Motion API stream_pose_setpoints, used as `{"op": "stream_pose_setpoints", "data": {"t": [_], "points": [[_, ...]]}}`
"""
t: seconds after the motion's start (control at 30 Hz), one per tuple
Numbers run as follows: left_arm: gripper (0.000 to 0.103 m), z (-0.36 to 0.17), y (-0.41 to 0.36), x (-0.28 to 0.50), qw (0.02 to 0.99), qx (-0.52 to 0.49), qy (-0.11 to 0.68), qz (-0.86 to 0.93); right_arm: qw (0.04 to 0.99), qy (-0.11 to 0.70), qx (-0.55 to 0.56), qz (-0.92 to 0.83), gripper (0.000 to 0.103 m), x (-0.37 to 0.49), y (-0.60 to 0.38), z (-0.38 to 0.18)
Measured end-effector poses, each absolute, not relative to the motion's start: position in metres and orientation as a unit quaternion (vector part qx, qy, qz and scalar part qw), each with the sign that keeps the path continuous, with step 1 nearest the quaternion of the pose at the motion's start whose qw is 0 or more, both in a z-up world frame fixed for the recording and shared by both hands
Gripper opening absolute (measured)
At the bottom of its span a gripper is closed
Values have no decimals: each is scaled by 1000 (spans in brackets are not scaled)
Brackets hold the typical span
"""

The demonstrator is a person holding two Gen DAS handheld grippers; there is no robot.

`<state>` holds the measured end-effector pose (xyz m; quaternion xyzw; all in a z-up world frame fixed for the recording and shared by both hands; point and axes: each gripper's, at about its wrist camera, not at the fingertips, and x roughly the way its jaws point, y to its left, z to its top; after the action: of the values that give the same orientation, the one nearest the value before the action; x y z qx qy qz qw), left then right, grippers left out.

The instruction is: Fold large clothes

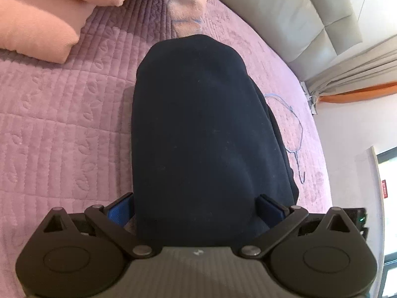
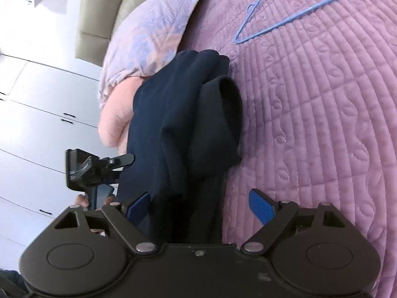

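Note:
A dark navy garment (image 1: 198, 124) lies folded into a long bundle on the pink quilted bedspread (image 1: 62, 124). My left gripper (image 1: 196, 207) is open wide, and the bundle's near end fills the space between its blue pads (image 1: 121, 208). In the right wrist view the same garment (image 2: 183, 124) shows as stacked folds, with one thick fold on top. My right gripper (image 2: 201, 206) also stands open over the garment's near end. Its right pad (image 2: 261, 208) is clear of the cloth over the bedspread (image 2: 322, 124), and its left pad is beside the cloth.
A folded pink blanket (image 1: 37, 24) and a patterned pillow (image 2: 153, 32) lie beyond the garment. A blue wire hanger (image 2: 285, 17) rests on the bedspread to its right. A beige padded headboard (image 1: 285, 12) and white cupboards (image 2: 37, 124) border the bed. A hand (image 2: 82, 201) holds the other gripper's handle.

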<state>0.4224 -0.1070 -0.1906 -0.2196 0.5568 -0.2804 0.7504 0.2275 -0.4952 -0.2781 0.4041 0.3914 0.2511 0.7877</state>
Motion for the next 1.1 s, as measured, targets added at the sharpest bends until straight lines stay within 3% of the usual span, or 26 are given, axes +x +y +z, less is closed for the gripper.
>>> {"op": "stream_pose_setpoints", "data": {"t": [0.13, 0.27, 0.4, 0.43, 0.53, 0.6, 0.67, 0.97, 1.1], "points": [[103, -199, -102, 417, 744, -252, 552, -279, 782, 351, 446, 258, 101, 253, -490, -286], [103, -200, -105, 421, 746, -255, 547, -281, 812, 377, 356, 267, 103, 292, -448, -271], [99, -202, -110, 426, 755, -260, 536, -273, 799, 373, 393, 260, 103, 298, -446, -275], [97, -203, -112, 426, 759, -265, 532, -267, 800, 375, 397, 250, 101, 297, -445, -274], [82, -192, -119, 418, 780, -241, 514, -264, 799, 385, 404, 223, 62, 294, -430, -270], [70, -183, -115, 415, 776, -249, 510, -274, 791, 379, 434, 205, 59, 288, -428, -270], [68, -169, -110, 411, 771, -250, 511, -284, 797, 369, 432, 204, 55, 280, -425, -259], [71, -57, -51, 345, 798, -217, 470, -309, 804, 335, 419, 256, 53, 225, -361, -163], [74, -38, -10, 301, 795, -225, 470, -310, 808, 333, 397, 281, 53, 189, -317, -141]]}}
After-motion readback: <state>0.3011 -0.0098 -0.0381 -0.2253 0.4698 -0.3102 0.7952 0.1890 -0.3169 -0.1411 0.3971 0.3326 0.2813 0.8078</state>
